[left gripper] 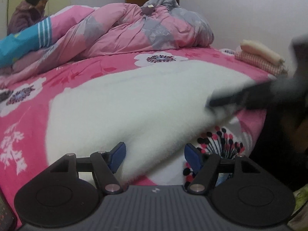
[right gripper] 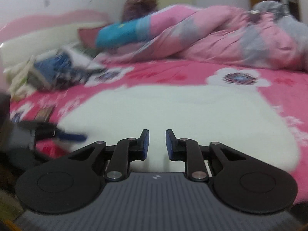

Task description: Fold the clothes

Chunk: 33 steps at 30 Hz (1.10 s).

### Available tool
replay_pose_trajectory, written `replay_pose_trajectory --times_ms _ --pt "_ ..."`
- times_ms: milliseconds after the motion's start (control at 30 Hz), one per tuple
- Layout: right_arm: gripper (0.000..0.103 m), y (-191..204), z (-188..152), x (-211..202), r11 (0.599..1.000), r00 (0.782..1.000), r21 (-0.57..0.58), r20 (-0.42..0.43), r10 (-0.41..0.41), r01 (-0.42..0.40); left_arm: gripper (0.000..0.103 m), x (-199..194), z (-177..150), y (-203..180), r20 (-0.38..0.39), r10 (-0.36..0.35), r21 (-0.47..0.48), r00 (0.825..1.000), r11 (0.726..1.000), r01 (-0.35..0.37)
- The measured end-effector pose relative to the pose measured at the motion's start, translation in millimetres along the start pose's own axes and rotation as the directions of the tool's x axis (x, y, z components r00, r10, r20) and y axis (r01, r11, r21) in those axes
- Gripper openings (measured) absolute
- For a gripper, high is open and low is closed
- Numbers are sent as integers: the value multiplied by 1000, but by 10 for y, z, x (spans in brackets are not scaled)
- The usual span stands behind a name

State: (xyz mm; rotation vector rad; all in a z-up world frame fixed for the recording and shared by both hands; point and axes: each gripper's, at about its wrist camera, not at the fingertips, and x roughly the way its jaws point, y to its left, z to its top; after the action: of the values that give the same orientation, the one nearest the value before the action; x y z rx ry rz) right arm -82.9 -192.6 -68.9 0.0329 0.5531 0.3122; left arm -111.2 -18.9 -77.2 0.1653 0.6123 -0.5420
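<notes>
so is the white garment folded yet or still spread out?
Spread flat: the white garment lies as one broad sheet on the bed. Whether it's single-layered, cannot tell. Near edge sits between the left gripper jaws.

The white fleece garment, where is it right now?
The white fleece garment lies spread on the pink floral bedsheet, in front of the bunched pink duvet. Both open grippers, left and right, are at its near edge.

No readable text, numbers or brand names found in either view. Small white emblem seen on left gripper (left gripper: 155, 158) body at 6 o'clock, likewise on right gripper (right gripper: 157, 144); not legible as letters.
</notes>
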Motion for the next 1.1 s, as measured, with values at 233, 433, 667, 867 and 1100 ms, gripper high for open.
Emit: replay_pose_trajectory --times_ms 233,433,667,867,1100 --pt "20 -99 -184 129 998 1000 66 -11 23 -22 65 -109 215 -49 86 -17 14 996 1000 16" --pt "20 -62 -231 93 997 1000 77 -2 17 -17 74 270 75 -268 28 104 172 994 979 -107" --pt "39 -62 28 -167 999 997 19 68 -46 45 76 249 91 -219 19 77 134 997 988 -79" --pt "59 -523 -30 -51 977 981 127 76 -181 171 78 222 95 -190 21 62 102 998 993 -64" --pt "65 -603 -198 54 983 984 113 90 -155 145 83 0 266 -13 22 25 -2 999 1000 -25"
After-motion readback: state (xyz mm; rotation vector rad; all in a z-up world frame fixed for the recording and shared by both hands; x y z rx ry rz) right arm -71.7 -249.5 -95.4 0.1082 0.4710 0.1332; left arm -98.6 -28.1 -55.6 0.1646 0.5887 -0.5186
